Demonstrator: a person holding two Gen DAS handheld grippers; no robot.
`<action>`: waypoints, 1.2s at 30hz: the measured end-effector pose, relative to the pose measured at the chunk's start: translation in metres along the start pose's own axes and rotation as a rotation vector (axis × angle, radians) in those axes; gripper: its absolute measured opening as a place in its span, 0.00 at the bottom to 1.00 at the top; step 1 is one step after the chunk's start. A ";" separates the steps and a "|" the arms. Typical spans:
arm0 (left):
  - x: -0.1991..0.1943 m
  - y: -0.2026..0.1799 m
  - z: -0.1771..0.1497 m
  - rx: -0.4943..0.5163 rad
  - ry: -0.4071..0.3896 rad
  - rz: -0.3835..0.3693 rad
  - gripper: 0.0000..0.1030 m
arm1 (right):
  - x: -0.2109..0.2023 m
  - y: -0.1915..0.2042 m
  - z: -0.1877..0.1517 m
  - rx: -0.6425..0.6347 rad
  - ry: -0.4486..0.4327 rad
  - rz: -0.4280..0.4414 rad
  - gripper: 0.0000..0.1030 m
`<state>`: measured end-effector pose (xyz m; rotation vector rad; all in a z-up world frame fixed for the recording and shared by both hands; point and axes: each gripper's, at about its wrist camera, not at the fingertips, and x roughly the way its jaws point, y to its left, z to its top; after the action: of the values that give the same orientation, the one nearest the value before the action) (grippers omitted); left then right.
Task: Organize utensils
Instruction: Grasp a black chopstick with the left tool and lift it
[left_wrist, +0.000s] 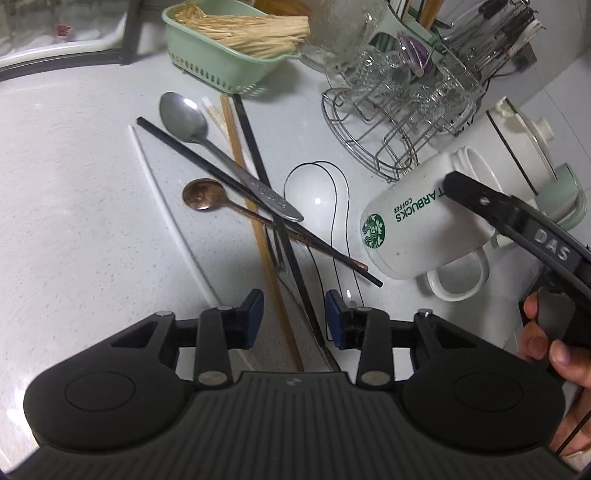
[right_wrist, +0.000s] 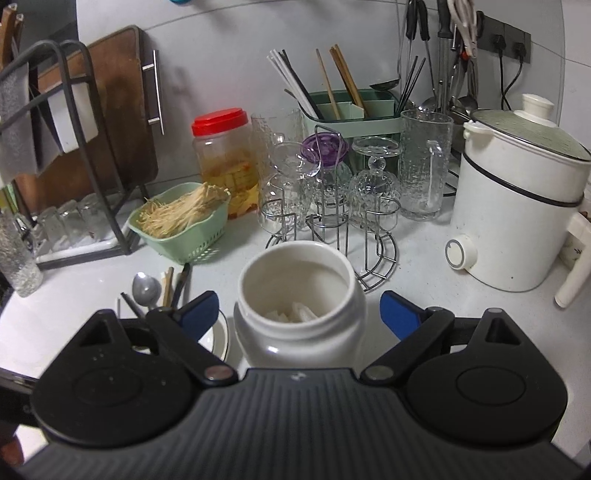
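Utensils (left_wrist: 236, 192) lie crossed in a loose pile on the white counter (left_wrist: 74, 184), beside a tilted Starbucks mug (left_wrist: 417, 221).
Left gripper (left_wrist: 295, 317) hovers over the chopstick ends, jaws apart, gripping nothing. Right gripper (right_wrist: 299, 314) flanks the mug; whether its blue pads press it I cannot tell.

Setting: a home kitchen. Evidence: a white countertop (right_wrist: 417, 258) holding a wire glass rack (right_wrist: 332, 206), a green utensil caddy (right_wrist: 354, 110) with chopsticks, a cutting board (right_wrist: 122, 110), an electric cooker (right_wrist: 517, 206), and hanging ladles (right_wrist: 443, 74).
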<state>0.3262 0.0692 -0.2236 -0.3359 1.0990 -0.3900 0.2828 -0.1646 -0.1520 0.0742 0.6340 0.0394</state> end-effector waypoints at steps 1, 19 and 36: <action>0.002 -0.001 0.001 0.007 0.006 -0.003 0.36 | 0.003 0.001 0.000 -0.001 0.005 -0.008 0.86; -0.008 -0.004 0.011 -0.042 0.005 0.049 0.05 | 0.002 0.002 0.000 0.016 0.040 -0.036 0.85; -0.093 -0.047 0.054 0.059 -0.167 0.091 0.05 | -0.001 0.006 0.004 0.018 0.105 -0.073 0.85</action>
<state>0.3315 0.0748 -0.1071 -0.2609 0.9337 -0.3072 0.2845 -0.1588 -0.1481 0.0672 0.7417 -0.0331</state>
